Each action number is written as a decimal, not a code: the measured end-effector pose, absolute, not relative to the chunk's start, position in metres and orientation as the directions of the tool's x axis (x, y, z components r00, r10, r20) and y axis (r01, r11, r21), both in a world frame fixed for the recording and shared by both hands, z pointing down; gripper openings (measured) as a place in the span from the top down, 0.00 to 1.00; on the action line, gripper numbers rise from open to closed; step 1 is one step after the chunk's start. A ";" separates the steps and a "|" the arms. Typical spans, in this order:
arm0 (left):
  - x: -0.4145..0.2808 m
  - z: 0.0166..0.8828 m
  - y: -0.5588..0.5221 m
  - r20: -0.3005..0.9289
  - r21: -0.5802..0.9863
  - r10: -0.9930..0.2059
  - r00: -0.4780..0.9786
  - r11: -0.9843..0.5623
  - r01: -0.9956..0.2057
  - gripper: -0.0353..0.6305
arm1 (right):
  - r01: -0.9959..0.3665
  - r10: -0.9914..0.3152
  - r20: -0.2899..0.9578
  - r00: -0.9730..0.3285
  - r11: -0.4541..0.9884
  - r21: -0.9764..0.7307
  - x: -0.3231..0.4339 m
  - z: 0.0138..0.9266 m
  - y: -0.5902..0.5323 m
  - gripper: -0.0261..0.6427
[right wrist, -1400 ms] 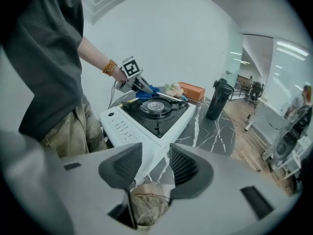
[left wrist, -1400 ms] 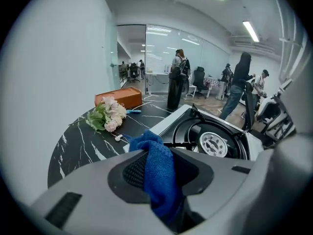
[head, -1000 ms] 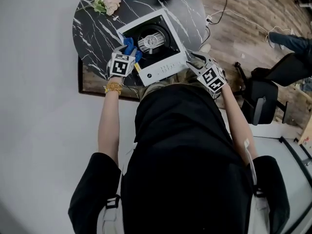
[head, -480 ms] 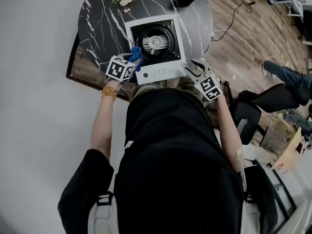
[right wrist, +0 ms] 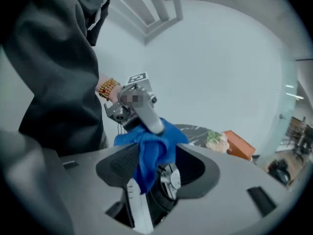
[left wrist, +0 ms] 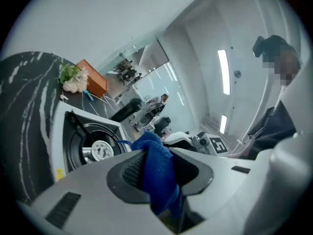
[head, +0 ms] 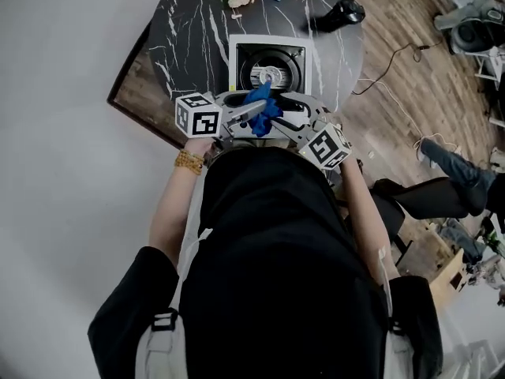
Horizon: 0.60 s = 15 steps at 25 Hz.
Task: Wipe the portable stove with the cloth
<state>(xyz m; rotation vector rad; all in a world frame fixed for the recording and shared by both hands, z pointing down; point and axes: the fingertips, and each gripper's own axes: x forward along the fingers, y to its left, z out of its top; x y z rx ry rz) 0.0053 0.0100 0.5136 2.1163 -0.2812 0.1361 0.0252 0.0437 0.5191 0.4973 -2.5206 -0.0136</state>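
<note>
The soft blue microfibre cloth (head: 265,115) hangs in the air above the near edge of the white square portable stove (head: 235,68), which sits on the black white-veined marble counter (head: 189,38). The left gripper (head: 254,110) is clenched on a bunched fold of the cloth, with the fabric squeezed between its pads and a tail drooping below. The right gripper (head: 281,121) faces it from the other side. Its jaws are opening, and the cloth's loose tail dangles between them unpressed, so it grasps nothing. The cloth looks light, limp and compressible. It will likely drape and fold wherever it is unsupported, and a pinch near one corner would leave most of it flapping. A hold on a thick gathered wad should give a firmer pad for rubbing the smooth, rigid stove top. It should also keep loose ends from snagging on the dark round burner (head: 280,68).
</note>
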 end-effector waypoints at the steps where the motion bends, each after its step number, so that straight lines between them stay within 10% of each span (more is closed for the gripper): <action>1: 0.015 0.512 0.012 0.183 0.834 -0.132 0.974 -0.503 -0.225 0.78 | -0.314 -0.337 0.530 -0.778 0.940 0.136 0.013 0.520 0.042 0.65; 6: 0.024 0.527 0.007 0.155 0.906 -0.150 0.977 -0.372 -0.201 0.71 | -0.306 -0.349 0.580 -0.736 0.936 0.175 -0.001 0.546 0.031 0.60; 11: 0.024 0.528 0.008 0.105 0.921 -0.116 0.988 -0.364 -0.141 0.58 | -0.400 -0.410 0.604 -0.683 0.903 0.159 0.015 0.559 0.031 0.85; 15: -0.012 0.542 -0.010 0.217 0.853 -0.245 0.945 -0.422 -0.306 0.58 | -0.523 -0.476 0.663 -0.578 0.840 0.147 0.066 0.574 0.013 0.86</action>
